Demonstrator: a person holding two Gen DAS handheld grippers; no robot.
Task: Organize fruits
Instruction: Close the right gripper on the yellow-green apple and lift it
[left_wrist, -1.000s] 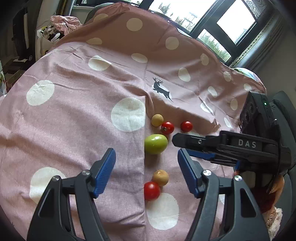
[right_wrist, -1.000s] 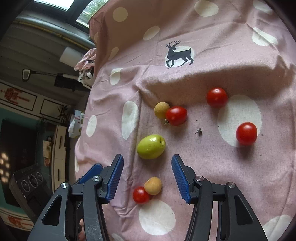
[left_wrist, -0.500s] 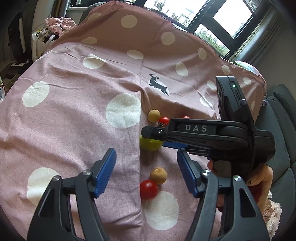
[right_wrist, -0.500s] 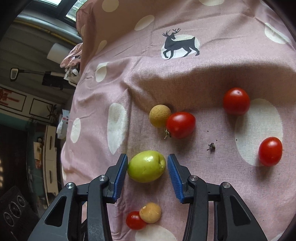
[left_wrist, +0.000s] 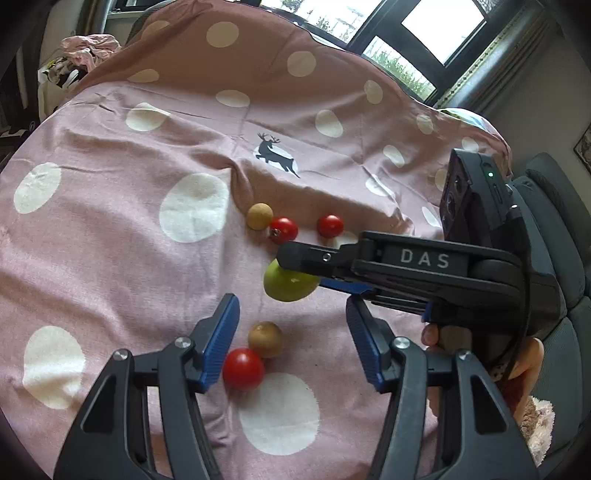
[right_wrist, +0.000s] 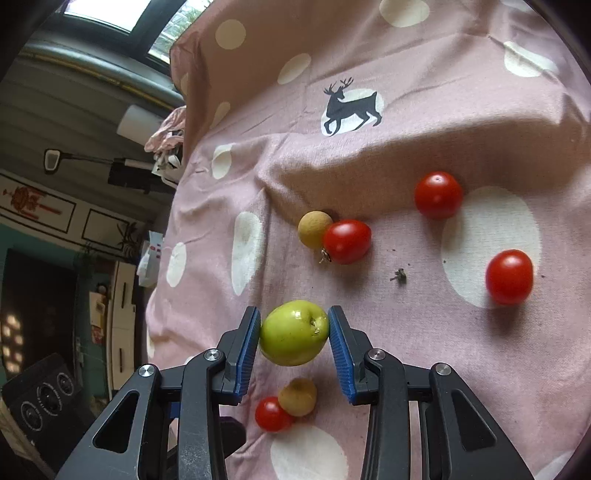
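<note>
The green fruit (right_wrist: 294, 333) is pinched between the blue pads (right_wrist: 248, 350) of the right gripper (right_wrist: 293, 354), whose jaws are closing, with both pads touching its sides; in the left wrist view it's seen at about the middle of the pink dotted cloth (left_wrist: 110, 221), half tucked under that gripper's black finger. Just toward 6 o'clock from it, a tan round fruit (left_wrist: 265, 339) and a red tomato (left_wrist: 243, 369) are found touching each other, sitting between the pads of the left gripper (left_wrist: 291, 339), whose jaws are closing too, though nothing is pressed by them. Toward 12 o'clock, another tan fruit (right_wrist: 314, 229) is seen touching a tomato (right_wrist: 347, 241) right at the foot of a raised fold. Two more tomatoes (right_wrist: 438, 194) (right_wrist: 509, 276) are spotted off at 2 and 3 o'clock, well apart. Lots of bare cloth is left toward 9 o'clock, out to the cloth's edge where it drops off.
</note>
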